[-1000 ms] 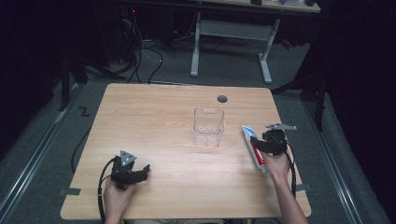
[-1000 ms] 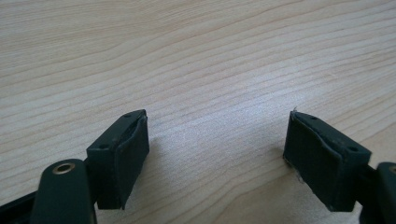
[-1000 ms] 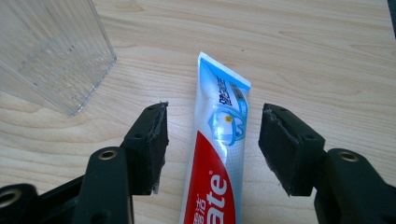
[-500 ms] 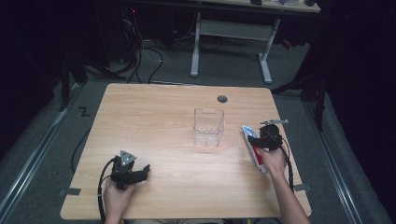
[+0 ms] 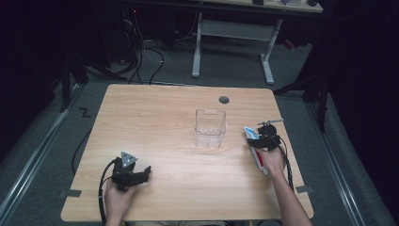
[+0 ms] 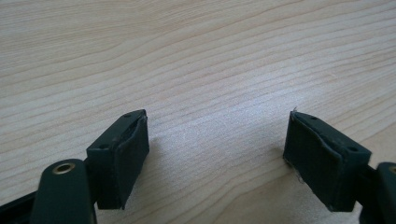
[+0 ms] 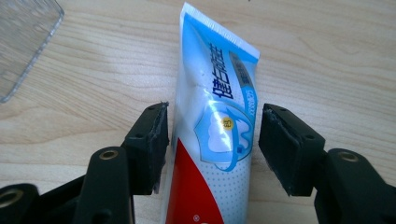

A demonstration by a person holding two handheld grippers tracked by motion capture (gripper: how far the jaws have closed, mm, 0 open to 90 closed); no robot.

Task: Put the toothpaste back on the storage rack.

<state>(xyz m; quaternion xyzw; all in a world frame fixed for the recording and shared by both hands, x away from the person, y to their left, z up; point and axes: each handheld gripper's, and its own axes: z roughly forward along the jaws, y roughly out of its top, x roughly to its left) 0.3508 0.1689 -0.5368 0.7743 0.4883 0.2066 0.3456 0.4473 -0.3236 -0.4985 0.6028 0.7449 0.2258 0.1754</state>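
A: What is the thing being worked on?

B: A toothpaste tube [image 7: 212, 140]. It is white and pale blue near its flat crimped end, with a blue band down one side, blue printed characters, a drawing of white teeth with a small yellow dot, and a red field on the part nearest the camera in the right gripper view.

A: Where does it lie?

B: Flat on the wooden table [image 5: 160, 122], at the right side, just right of the clear plastic box [image 5: 210, 127] that stands near the middle. In the high view the tube [image 5: 254, 147] sits partly under the right gripper [image 5: 261, 141].

A: Which way does it point?

B: Its long axis runs near to far, leaning a little to the left as it goes away. The crimped end points far, toward the box's right side; the red end points back toward the person's right hand [image 5: 273, 160]. I cannot see the cap.

A: And that gripper [image 7: 212, 135]?

B: Its jaws stand spread, one on each side of the tube. They have just been closing a little with the tube between them. The left pad looks close against the tube's edge; the right pad shows a gap, so no pinch.

A: The other one?

B: The left gripper [image 5: 141, 173] rests low at the near left, well apart from the tube. Its jaws [image 6: 217, 158] are spread wide over bare wood.
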